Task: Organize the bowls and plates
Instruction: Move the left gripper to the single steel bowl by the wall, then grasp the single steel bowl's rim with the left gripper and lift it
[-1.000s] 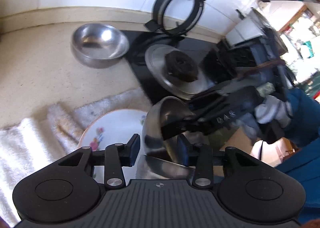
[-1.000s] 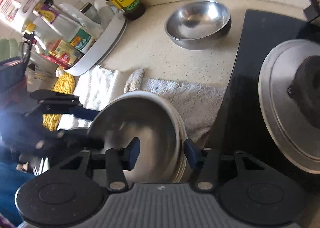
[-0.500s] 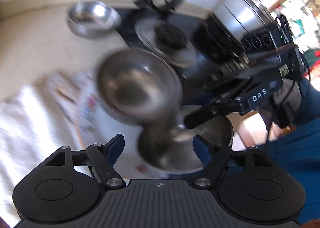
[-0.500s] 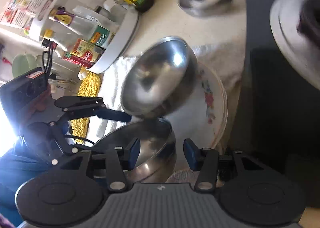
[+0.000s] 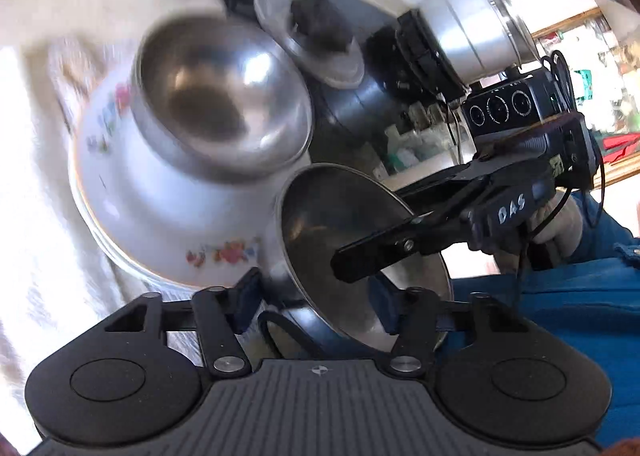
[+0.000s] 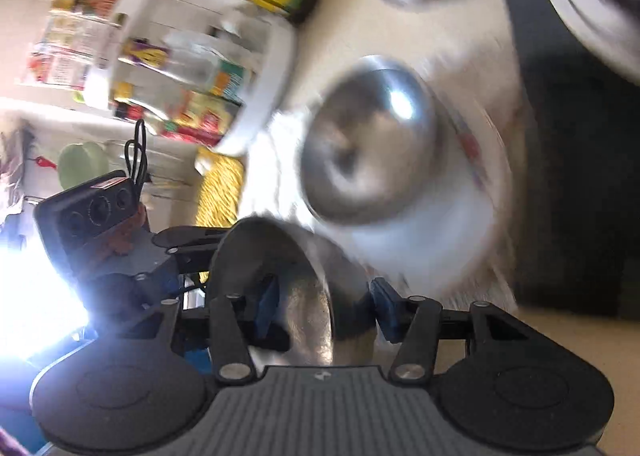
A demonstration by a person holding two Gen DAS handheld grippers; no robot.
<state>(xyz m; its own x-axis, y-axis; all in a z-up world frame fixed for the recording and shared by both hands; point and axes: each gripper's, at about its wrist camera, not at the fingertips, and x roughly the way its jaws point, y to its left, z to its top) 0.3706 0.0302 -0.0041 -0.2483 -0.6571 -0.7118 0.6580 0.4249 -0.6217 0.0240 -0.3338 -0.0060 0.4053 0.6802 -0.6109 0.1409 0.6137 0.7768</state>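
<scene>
Steel bowl (image 5: 216,100) sits on the floral plate (image 5: 160,208), empty inside.

Steel bowl (image 5: 220,100) is sitting upright on floral plate (image 5: 160,224); second steel bowl (image 5: 360,240) is tilting at plate's near edge.
</scene>
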